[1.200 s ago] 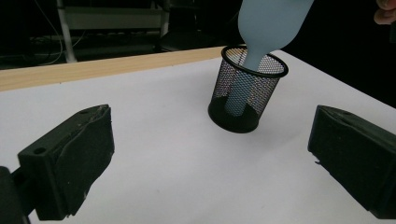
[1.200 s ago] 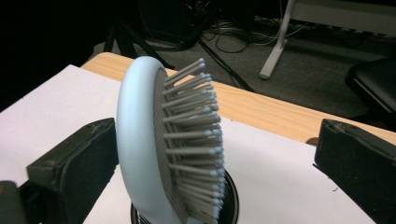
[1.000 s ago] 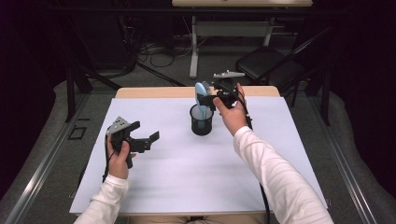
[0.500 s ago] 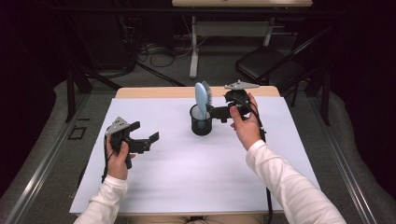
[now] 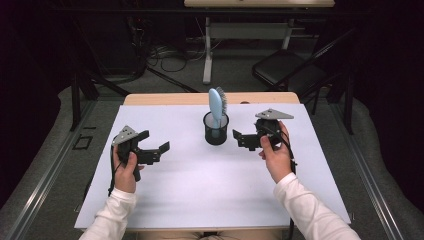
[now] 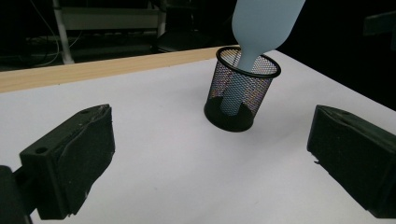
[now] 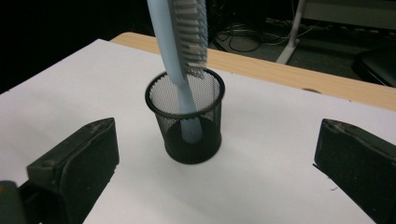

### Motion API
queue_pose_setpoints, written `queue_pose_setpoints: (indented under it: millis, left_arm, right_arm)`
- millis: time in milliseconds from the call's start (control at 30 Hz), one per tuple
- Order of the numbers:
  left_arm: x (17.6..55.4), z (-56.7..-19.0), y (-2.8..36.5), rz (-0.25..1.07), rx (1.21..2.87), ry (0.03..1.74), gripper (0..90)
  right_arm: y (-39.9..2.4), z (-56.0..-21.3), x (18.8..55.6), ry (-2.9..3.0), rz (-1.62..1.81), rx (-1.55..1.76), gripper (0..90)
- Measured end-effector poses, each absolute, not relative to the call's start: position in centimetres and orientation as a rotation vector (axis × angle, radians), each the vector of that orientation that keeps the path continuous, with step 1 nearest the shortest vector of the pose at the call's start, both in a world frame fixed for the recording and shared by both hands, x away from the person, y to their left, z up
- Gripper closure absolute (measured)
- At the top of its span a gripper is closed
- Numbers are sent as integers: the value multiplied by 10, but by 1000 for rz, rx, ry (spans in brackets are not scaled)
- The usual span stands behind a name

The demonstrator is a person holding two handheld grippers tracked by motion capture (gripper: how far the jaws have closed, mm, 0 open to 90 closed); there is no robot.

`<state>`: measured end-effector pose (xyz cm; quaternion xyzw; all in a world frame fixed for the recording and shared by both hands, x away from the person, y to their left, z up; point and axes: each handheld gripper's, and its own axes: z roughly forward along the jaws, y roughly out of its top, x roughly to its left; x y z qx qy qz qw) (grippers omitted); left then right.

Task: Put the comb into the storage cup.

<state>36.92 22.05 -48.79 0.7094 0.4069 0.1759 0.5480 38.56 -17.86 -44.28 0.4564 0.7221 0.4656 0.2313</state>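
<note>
White paper covers the table [image 5: 200,200], where a pale blue hairbrush [image 5: 216,107] stands handle-down in a black mesh cup [image 5: 216,130], between the wide-open, empty left tool [image 5: 152,150] and right tool [image 5: 239,139].

A pale blue hairbrush [image 5: 216,106] is seen in a black mesh cup [image 5: 216,129]. Around the cup, a white table cover [image 5: 200,185] is edged by light wood.
</note>
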Motion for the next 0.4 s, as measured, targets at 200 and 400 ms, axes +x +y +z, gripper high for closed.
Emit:
queue_pose_setpoints:
  millis: [200, 400]
  left_arm:
    - [371, -489, 221, 417, 1685, 964, 12]
    - [371, -488, 222, 417, 1680, 969, 12]
  right_arm:
    - [-189, -459, 369, 1951, 1283, 1260, 0]
    - [-194, -471, 355, 1931, 1285, 1275, 0]
